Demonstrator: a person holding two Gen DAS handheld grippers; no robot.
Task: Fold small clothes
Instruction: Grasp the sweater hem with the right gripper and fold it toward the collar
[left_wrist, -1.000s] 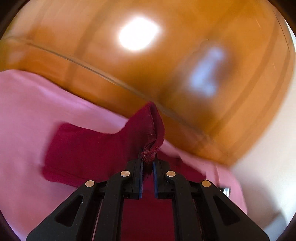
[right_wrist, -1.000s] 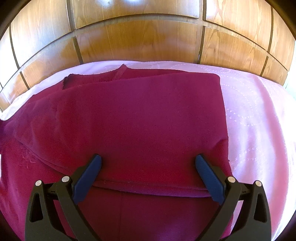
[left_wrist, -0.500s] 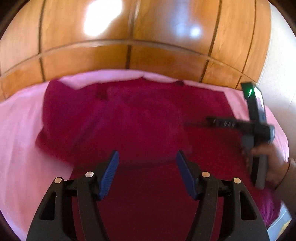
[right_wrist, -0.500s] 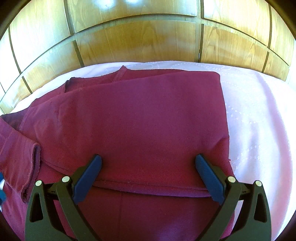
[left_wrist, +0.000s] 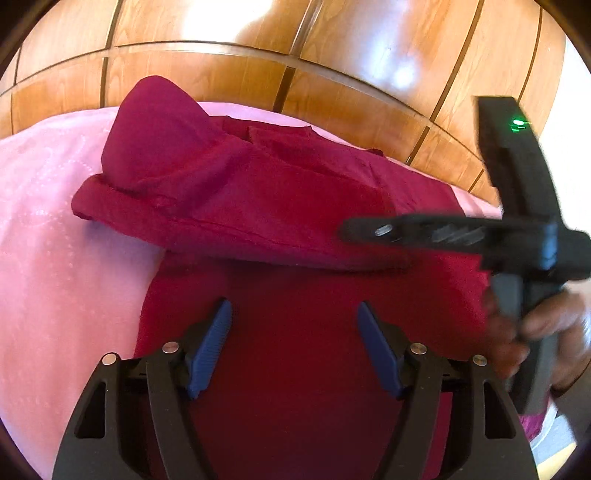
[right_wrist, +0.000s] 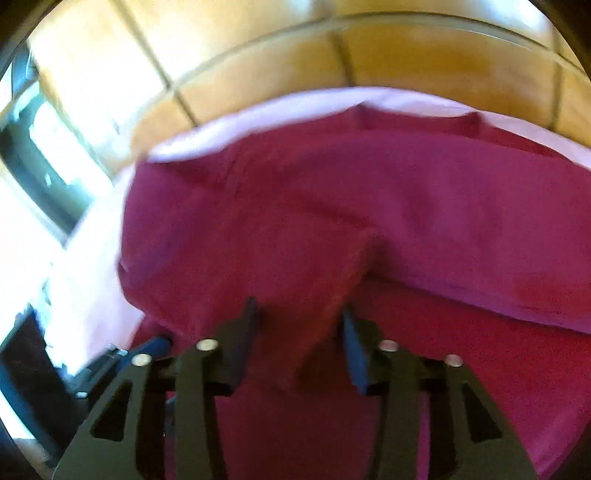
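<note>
Bright glare on the wood panels, fisheye-bent edges, heavy motion blur in the right-wrist view.

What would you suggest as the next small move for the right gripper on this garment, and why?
Probably close the right gripper on the raised fold of the maroon garment between its fingers. The jaws stand apart with cloth bunched between them, though blur hides any contact. The left gripper is open above flat fabric and holds nothing, and the folded layer on the pink sheet looks uneven.

a pink-sheeted bed carries a partly folded crimson garment.
</note>
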